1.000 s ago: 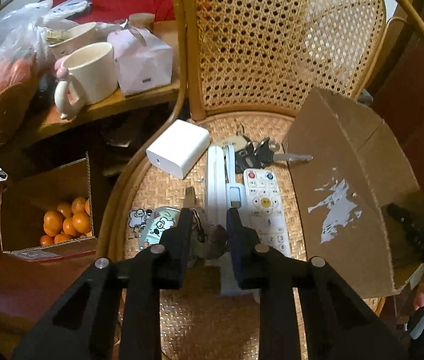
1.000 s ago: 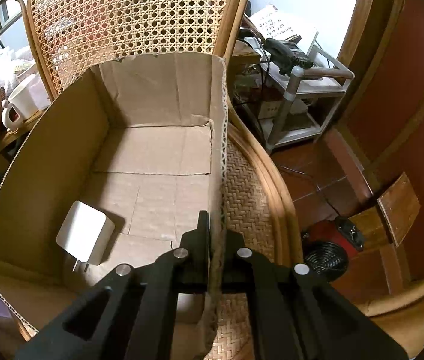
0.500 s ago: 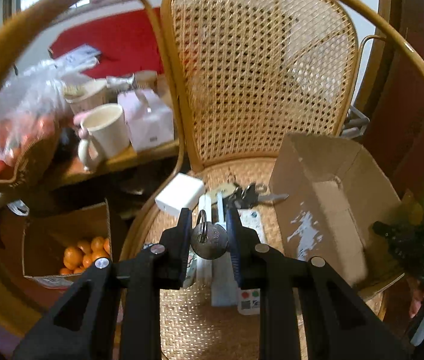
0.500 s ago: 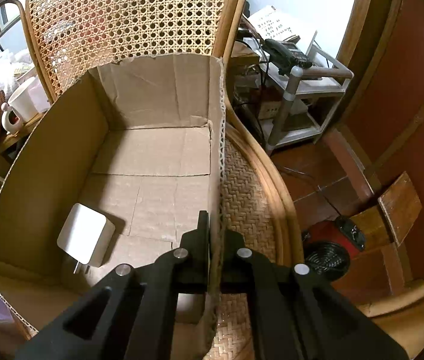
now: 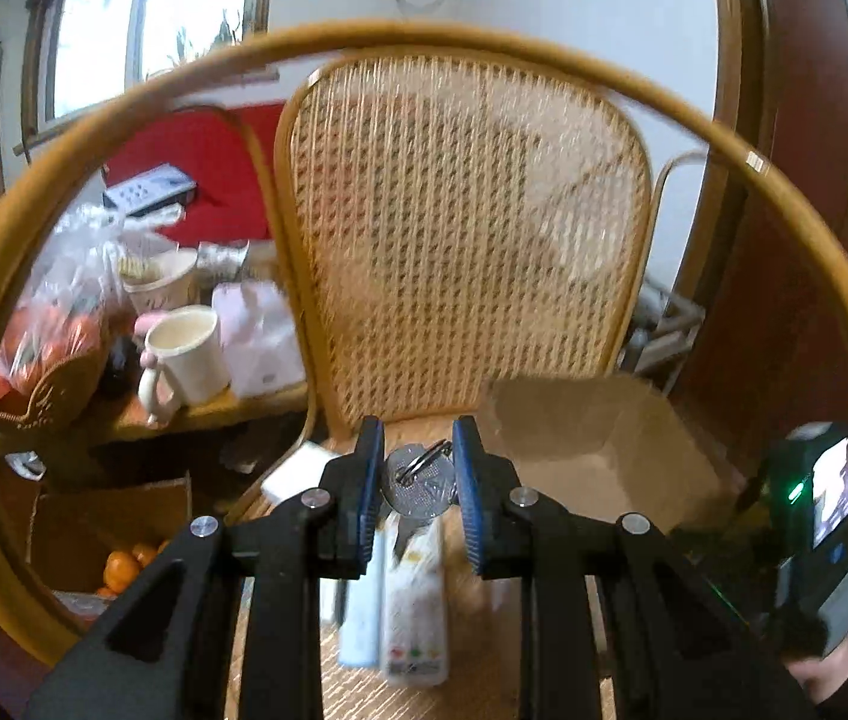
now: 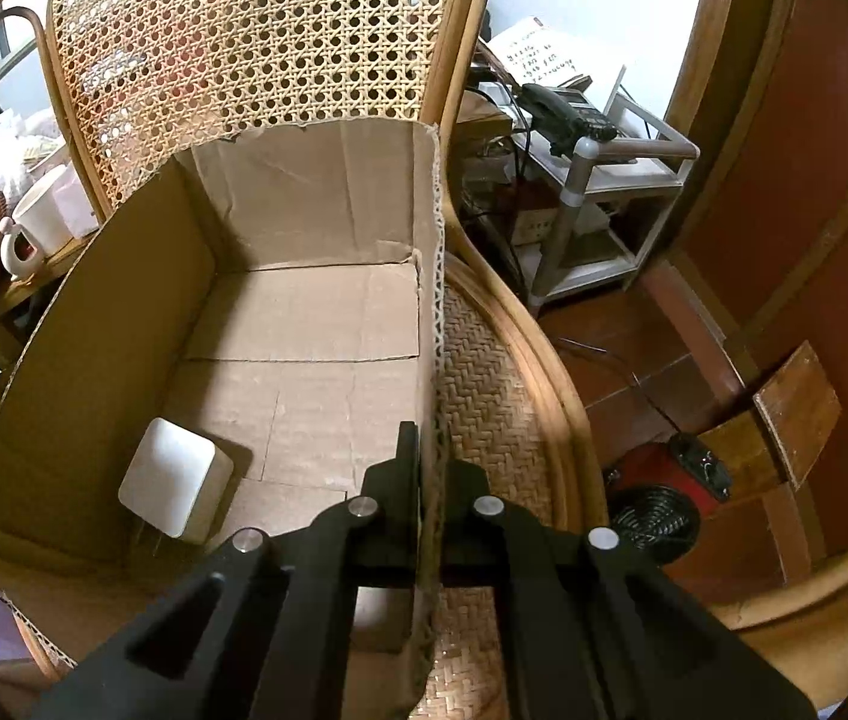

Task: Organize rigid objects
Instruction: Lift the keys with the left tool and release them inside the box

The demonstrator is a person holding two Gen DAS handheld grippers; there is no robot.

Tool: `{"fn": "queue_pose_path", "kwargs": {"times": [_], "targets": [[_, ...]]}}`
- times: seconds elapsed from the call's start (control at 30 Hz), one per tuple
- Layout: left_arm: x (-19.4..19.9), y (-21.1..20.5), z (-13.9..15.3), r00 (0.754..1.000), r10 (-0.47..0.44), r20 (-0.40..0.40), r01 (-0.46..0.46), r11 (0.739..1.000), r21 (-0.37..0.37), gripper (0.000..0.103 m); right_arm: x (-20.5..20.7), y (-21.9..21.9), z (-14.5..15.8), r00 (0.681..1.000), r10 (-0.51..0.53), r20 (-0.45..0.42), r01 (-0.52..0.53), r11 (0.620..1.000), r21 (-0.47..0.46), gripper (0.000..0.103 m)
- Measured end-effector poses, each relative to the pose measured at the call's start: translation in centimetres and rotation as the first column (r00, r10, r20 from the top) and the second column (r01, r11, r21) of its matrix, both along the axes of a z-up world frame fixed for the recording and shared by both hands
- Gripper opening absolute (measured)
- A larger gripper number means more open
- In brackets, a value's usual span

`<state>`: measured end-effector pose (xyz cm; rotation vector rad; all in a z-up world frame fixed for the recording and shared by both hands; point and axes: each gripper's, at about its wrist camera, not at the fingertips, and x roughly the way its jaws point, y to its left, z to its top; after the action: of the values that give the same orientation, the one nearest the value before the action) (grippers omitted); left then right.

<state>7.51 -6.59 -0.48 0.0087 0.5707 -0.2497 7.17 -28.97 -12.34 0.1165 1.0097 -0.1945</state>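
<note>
My left gripper point(image 5: 417, 462) hangs above the cane chair seat point(image 5: 484, 648), shut on a round silver key fob point(image 5: 419, 487) with a split ring on top. Below it on the seat lie two white remotes point(image 5: 417, 594) and a white adapter point(image 5: 288, 474). An open cardboard box point(image 5: 604, 438) stands on the seat to the right. My right gripper point(image 6: 431, 456) is shut on that cardboard box's right wall point(image 6: 433, 300). Inside the box lies another white adapter point(image 6: 174, 480); the rest of its floor is bare.
Left of the chair, a side table point(image 5: 207, 414) carries a cream mug point(image 5: 186, 354), a pink box and bags of fruit. A carton of oranges point(image 5: 117, 564) stands on the floor. The chair's curved arm rail point(image 5: 484, 54) rings the seat. A shelf unit point(image 6: 604, 180) and a black fan point(image 6: 655, 519) stand to the right.
My left gripper has lifted the key fob off the seat and tilted upward, so the seat items now sit lower and farther. The right gripper and box have not moved.
</note>
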Motion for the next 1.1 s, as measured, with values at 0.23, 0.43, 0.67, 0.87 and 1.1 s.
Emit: {"fn": "queue_pose_path", "kwargs": {"times": [0.23,0.43,0.67,0.87,1.1], "targets": [[-0.9,-2.3,1.3,0.994,-0.083,0.076,0.088,0.993,-0.075,0.022,-0.1,-0.1,-0.1,1.000,-0.001,-0.004,0.001,1.000,0.001,0.005],[0.2,-5.2,0.0,0.986,-0.164,-0.011,0.161,0.977,-0.140,0.022,-0.2,-0.2,-0.1,1.000,-0.007,0.002,0.007,1.000,0.018,0.005],[2.2,-7.8,-2.2,0.984,-0.155,-0.091,0.151,0.987,-0.057,0.022,-0.2,-0.3,-0.2,1.000,-0.020,-0.006,0.020,0.999,0.030,0.005],[4.3,-7.9,-4.3,0.980,-0.108,-0.169,0.106,0.994,-0.024,0.022,0.1,-0.9,-0.4,1.000,-0.029,-0.010,0.030,0.997,0.066,0.005],[4.3,-8.6,-4.7,0.981,-0.105,-0.161,0.107,0.994,0.001,0.022,0.1,-0.7,-0.5,1.000,-0.022,-0.015,0.023,0.998,0.064,0.005]]}}
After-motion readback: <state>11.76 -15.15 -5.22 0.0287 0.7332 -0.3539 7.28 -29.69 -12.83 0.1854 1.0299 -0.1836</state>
